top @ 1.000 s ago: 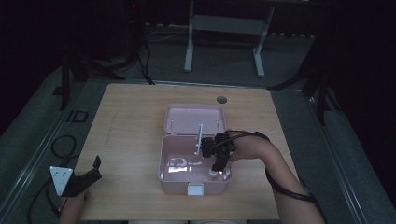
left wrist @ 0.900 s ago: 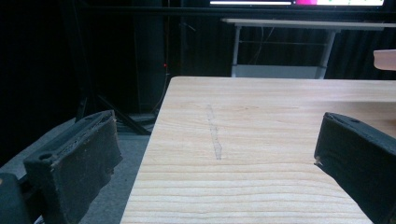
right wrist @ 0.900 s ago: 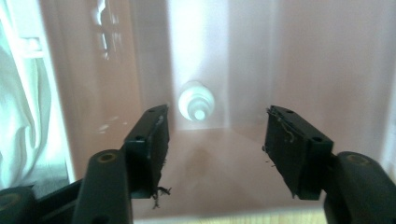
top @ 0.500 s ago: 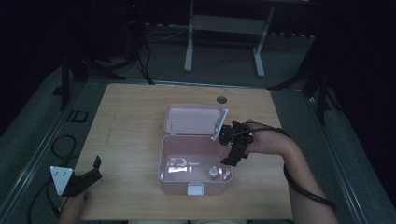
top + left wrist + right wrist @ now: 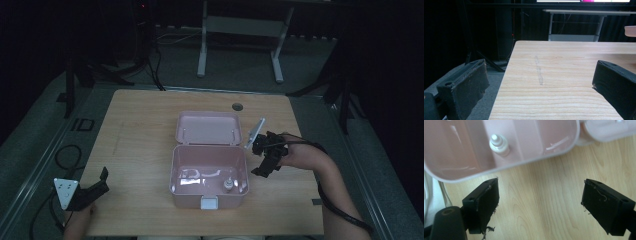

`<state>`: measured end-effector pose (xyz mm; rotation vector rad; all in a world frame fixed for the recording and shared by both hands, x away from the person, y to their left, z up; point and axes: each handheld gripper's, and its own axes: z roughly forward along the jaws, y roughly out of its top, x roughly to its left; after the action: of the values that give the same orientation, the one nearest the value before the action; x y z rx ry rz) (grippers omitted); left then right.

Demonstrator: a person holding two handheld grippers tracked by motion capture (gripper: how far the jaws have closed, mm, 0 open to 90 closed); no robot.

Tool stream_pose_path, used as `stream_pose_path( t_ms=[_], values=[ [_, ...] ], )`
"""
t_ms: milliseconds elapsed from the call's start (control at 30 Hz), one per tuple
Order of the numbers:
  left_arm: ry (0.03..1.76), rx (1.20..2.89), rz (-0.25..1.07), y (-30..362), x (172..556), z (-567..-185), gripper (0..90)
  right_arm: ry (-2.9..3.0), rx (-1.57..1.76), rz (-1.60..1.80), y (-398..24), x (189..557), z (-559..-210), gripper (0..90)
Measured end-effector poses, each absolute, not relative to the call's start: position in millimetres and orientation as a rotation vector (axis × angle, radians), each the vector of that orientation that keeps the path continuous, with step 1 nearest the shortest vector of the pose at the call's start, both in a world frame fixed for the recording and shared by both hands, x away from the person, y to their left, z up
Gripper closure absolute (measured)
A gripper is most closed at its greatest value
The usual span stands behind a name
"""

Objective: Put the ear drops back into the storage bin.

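Right claw (image 5: 263, 166) just opened, empty, right of pink box (image 5: 210, 172); small bottle (image 5: 228, 184) inside box; left claw (image 5: 92, 189) released, far left of box on bench (image 5: 145, 130).

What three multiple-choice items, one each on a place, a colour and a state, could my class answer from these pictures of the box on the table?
1. Where does the small bottle stand?
A. inside the box
B. on the lid
C. on the floor

2. What colour is the box?
A. green
B. pink
C. black

3. How does the right gripper stand?
A. shut on the bottle
B. shut on the lid
C. open, holding nothing

Answers:
1. A, since the right gripper view shows the bottle upright within the box walls.
2. B, since box and lid are pale pink in the high view.
3. C, since its jaws stand wide apart over bare table, beside the box.
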<state>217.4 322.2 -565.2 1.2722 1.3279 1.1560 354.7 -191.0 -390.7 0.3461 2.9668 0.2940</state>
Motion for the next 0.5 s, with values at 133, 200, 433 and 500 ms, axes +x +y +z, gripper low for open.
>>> stream_pose_path(
  t_ms=[133, 200, 433, 500],
  values=[
    [1.328, 1.272, 1.155, 322.3, 217.5, -565.2, 0.4, 2.946, 0.412, 0.308, -204.2, 356.5, -398.7, 14.2],
    [1.328, 1.272, 1.154, 322.3, 217.5, -565.2, 0.4, 2.942, 0.446, 0.309, -210.1, 357.4, -404.3, 14.2],
    [1.328, 1.272, 1.155, 322.3, 217.5, -565.2, 0.4, 2.919, 0.492, 0.355, -226.5, 356.7, -430.4, 14.2],
    [1.328, 1.272, 1.155, 322.3, 217.5, -565.2, 0.4, 2.910, 0.495, 0.387, -230.3, 355.8, -438.0, 14.2]
  ],
)
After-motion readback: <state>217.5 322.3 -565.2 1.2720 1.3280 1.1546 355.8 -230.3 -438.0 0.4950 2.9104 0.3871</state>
